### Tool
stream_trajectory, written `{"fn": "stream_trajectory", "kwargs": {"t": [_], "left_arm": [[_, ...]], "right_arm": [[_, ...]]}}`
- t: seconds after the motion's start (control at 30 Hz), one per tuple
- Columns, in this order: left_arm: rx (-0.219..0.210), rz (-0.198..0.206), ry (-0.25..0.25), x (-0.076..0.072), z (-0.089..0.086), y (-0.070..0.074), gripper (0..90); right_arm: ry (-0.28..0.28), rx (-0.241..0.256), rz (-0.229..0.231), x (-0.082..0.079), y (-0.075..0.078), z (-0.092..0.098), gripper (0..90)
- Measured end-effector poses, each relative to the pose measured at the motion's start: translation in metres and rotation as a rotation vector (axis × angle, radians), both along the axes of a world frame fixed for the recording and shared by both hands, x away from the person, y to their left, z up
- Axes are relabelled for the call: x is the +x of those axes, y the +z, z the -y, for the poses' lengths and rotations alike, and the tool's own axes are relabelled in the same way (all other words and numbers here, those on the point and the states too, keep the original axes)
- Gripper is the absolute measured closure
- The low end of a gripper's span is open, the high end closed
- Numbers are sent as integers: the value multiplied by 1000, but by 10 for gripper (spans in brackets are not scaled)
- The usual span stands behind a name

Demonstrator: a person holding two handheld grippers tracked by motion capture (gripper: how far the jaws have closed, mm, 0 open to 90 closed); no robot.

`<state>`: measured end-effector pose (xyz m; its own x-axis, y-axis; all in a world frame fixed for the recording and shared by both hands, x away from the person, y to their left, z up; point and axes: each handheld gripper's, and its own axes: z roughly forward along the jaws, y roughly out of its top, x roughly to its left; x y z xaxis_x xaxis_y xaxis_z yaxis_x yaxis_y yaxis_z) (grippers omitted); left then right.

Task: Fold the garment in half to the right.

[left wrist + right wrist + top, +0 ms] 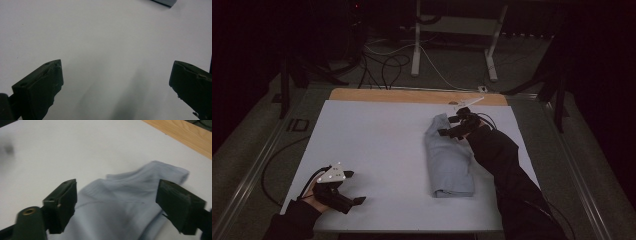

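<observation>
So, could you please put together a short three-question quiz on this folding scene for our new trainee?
1. True or false: the right gripper has its jaws apart over the far end of the light blue cloth.
2. Which gripper sits away from the cloth, over the bare white table cover?
   A. left gripper
   B. right gripper
3. What shows beyond the far edge of the white cover?

Key:
1. True.
2. A.
3. A wooden table edge.

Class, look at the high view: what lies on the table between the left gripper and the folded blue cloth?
Nothing: between the left gripper and the folded blue cloth the white table sheet is bare, as the high view shows.
</observation>
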<state>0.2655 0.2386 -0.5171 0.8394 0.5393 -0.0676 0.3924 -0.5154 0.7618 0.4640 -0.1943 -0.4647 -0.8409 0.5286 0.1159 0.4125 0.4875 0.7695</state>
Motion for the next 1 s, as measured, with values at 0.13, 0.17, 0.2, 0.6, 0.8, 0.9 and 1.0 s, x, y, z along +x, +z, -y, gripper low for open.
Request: {"fn": "stream_trajectory", "kwargs": {"t": [0.13, 0.17, 0.2, 0.6, 0.8, 0.9, 1.0], "left_arm": [[-3, -2, -3, 0, 0, 0, 3], [-4, -2, -1, 0, 0, 0, 3], [0, 0, -5, -1, 0, 1, 3], [0, 4, -14, -1, 2, 2, 3], [0, 0, -14, -1, 3, 1, 3], [5, -2, -21, -1, 4, 1, 3], [1, -2, -20, -1, 4, 1, 3]], "right_arm": [[24, 15, 24, -15, 4, -4, 167], [42, 21, 22, -20, 5, -5, 174], [70, 34, 21, -28, 5, -7, 169], [240, 36, 50, -100, -1, -6, 620], [308, 23, 11, -124, -13, -4, 786], [345, -35, 29, -128, -23, -6, 875], [371, -67, 25, -128, -32, -6, 899]]}}
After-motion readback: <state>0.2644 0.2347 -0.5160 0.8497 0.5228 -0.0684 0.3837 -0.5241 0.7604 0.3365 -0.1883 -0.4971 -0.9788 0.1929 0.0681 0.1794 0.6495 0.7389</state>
